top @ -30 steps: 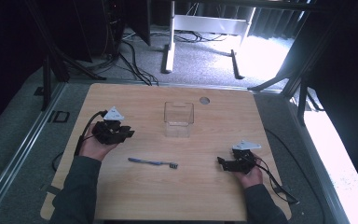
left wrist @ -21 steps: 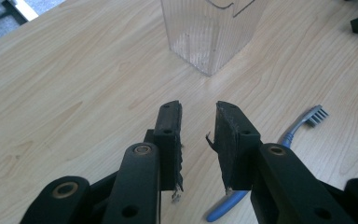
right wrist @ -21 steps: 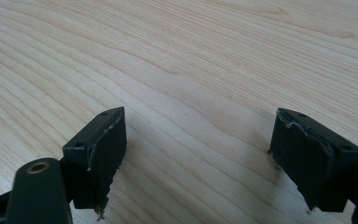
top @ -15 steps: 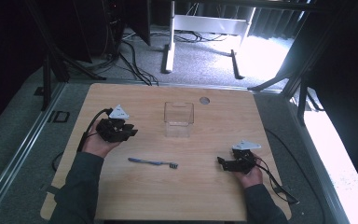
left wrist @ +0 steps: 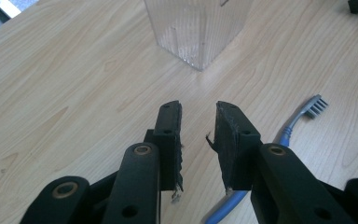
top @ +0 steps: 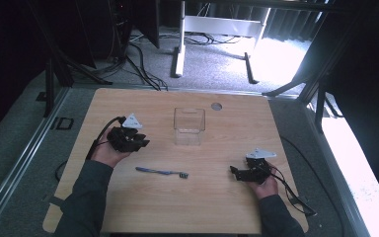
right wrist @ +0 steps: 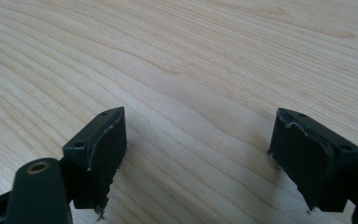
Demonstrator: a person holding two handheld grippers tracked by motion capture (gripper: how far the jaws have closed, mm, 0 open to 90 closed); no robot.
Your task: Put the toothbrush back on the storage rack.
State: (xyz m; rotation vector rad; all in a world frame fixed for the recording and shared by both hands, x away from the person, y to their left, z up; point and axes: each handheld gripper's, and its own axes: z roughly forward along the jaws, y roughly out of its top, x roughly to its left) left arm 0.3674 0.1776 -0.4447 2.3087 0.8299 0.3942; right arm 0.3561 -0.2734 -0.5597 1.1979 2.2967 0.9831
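Lying near the middle of the bench, a little toward the near edge, the blue toothbrush rests flat with its bristle head pointing at the right edge. A clear plastic box stands upright beyond it, toward the far edge, well apart from the brush. A small round grommet sits near the far edge, right of the box. The left tongs hover just beside the handle end, toward the left edge; their jaws have just been opening and stand partly apart with nothing between them, the handle passing under the right jaw in the left gripper view. The right tongs sit near the right edge, jaws wide apart and empty over bare wood. Open wood lies between brush and box, and along the whole near edge.
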